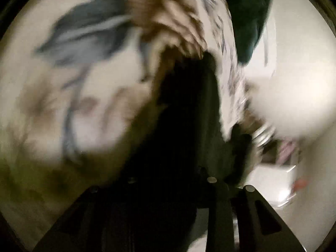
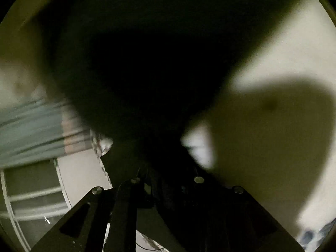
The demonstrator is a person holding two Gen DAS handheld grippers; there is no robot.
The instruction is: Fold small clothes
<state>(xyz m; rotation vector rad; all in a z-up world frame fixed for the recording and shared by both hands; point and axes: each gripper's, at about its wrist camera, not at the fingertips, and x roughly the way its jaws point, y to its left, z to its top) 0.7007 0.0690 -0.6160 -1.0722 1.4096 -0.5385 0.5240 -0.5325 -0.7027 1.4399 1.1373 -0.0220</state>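
Both views are heavily motion-blurred. In the left wrist view my left gripper [image 1: 189, 113] is shut on a dark garment [image 1: 184, 109] that covers its fingers. Behind it lie a brown-and-white patterned cloth [image 1: 172, 14], a blue-grey cloth [image 1: 84, 40] and a dark green cloth [image 1: 247, 16] on a white surface [image 1: 298, 73]. In the right wrist view my right gripper [image 2: 166, 147] is shut on the same kind of dark cloth [image 2: 151, 73], which hangs over the fingers and fills most of the view.
In the right wrist view a pale blue striped cloth [image 2: 31, 130] lies at the left, a white framed panel [image 2: 33, 191] sits lower left, and a blue patterned cloth [image 2: 315, 237] shows at the lower right. A white surface [image 2: 294, 52] carries a large shadow.
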